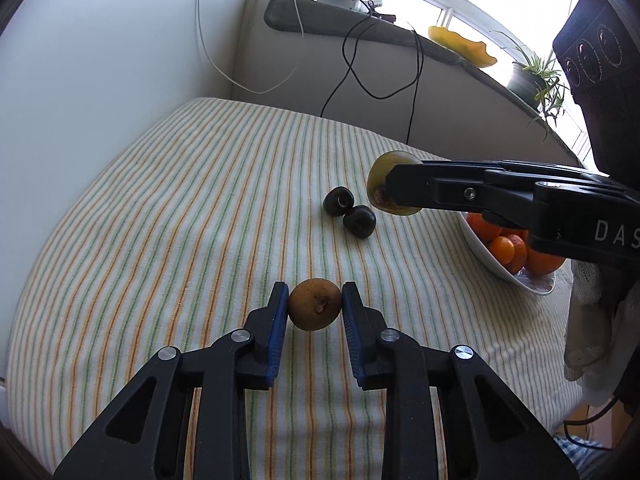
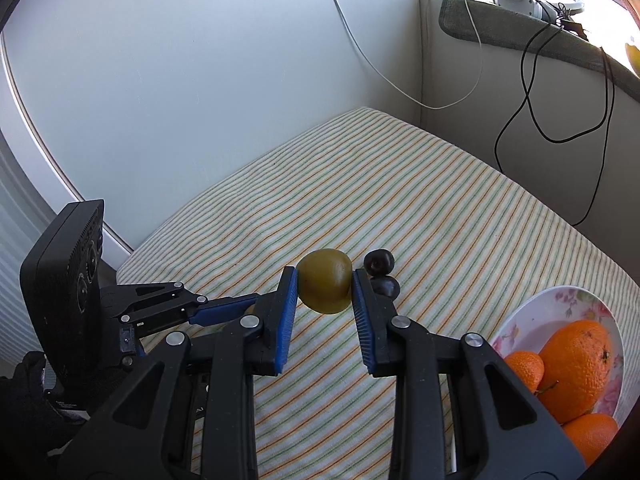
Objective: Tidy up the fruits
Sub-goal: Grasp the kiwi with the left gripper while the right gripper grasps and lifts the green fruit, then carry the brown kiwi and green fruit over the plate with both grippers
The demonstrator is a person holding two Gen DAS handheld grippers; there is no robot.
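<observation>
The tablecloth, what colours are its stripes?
The tablecloth is white with thin orange and green stripes. The left wrist view shows it best.

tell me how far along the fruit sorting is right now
Done: oranges already sit in the floral bowl. In hand: the left tongs are shut on a brownish fruit, and the right tongs are shut on a greenish fruit held above the striped cloth. Left: two dark plums lie touching on the cloth, and both held fruits are not yet placed.

Black fingers (image 1: pixel 276 320), ribbed blue pads (image 2: pixel 289 312)
</observation>
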